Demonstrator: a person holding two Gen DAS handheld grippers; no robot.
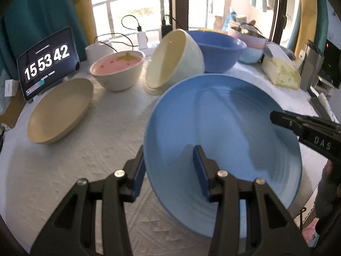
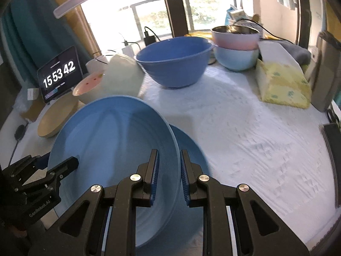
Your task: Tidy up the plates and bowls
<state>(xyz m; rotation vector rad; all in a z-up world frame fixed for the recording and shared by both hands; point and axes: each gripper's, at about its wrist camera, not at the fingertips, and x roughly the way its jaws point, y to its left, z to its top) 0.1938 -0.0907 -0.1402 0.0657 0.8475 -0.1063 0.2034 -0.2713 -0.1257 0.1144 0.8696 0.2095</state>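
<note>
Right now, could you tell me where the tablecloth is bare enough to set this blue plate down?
The widest bare patch lies right of the blue plate, between the blue bowl and the yellow tissue pack. A smaller patch sits in front of the tan plate. The far left, around the pink bowl and cream bowl, is crowded.

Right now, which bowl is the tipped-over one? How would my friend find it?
Start at the tablet clock standing at the table's far left. Move right past the cream bowl with the pink inside. The next one, a plain pale cream bowl, is the only bowl lying on its side, its mouth facing left, just in front of the upright deep blue mixing bowl.
</note>
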